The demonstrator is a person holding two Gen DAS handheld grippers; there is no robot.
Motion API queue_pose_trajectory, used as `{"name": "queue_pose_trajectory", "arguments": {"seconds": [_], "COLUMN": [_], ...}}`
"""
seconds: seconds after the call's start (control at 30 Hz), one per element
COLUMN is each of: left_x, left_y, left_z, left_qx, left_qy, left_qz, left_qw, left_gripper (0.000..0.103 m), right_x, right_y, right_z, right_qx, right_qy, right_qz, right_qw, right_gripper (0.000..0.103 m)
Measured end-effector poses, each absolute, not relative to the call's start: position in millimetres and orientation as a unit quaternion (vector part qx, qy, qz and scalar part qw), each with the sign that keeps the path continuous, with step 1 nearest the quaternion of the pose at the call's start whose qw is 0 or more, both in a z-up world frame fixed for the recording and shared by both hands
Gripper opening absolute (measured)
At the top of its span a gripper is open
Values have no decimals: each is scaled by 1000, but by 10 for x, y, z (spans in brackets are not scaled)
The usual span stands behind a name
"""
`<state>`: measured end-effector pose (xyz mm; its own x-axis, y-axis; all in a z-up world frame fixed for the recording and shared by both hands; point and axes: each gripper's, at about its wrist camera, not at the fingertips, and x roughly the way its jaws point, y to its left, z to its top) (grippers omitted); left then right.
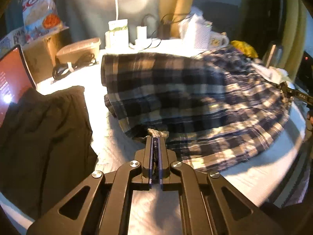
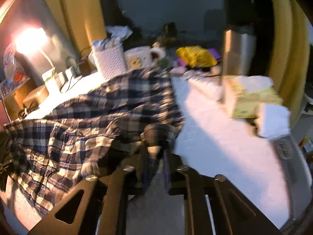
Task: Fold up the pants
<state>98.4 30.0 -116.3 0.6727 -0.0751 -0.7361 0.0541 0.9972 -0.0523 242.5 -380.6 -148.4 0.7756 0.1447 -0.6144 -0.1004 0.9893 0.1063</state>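
Observation:
Plaid pants (image 1: 185,98) in navy, cream and tan lie spread across a white-covered table (image 1: 244,176). My left gripper (image 1: 156,137) is shut on the near edge of the plaid pants, with a bit of cloth poking out past its tips. In the right wrist view the same plaid pants (image 2: 88,127) lie bunched to the left, and my right gripper (image 2: 153,150) is shut on a gathered fold of them. The right gripper's tip (image 1: 285,90) shows at the far right edge of the cloth in the left wrist view.
A black garment (image 1: 43,137) lies left of the pants, beside a red-lit screen (image 1: 11,82). Along the back stand a lit lamp (image 1: 117,9), chargers with cables (image 1: 141,34), a white tissue box (image 2: 109,62), a mug (image 2: 140,56), a yellow bag (image 2: 195,55), a steel flask (image 2: 238,51).

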Motion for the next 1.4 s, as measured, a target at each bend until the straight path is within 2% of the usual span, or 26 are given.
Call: {"name": "queue_pose_trajectory", "arguments": {"seconds": [0.23,0.67,1.0,1.23,1.4], "left_x": [613,230,351,372,394], "left_y": [245,247,471,353,379], "left_z": [-1044,-1282,-1207,-1336,-1292], "left_qx": [-22,-17,-19,-19,-25], "left_qy": [414,463,440,447,441], "left_qz": [-75,-70,-50,-53,-51], "left_qw": [907,883,896,893,896], "left_gripper": [3,2,1,1,2], "right_x": [1974,1528,1373,1496,1494], "right_y": [-4148,-4426,-4462,-4483,-4511], "right_z": [-1388,-1711,-1615,-1891,-1871], "right_qx": [39,51,51,41,42], "right_qy": [320,344,333,362,363], "right_qz": [32,16,16,-4,-10], "right_qw": [946,938,942,931,931], "right_gripper": [9,9,9,9,9]}}
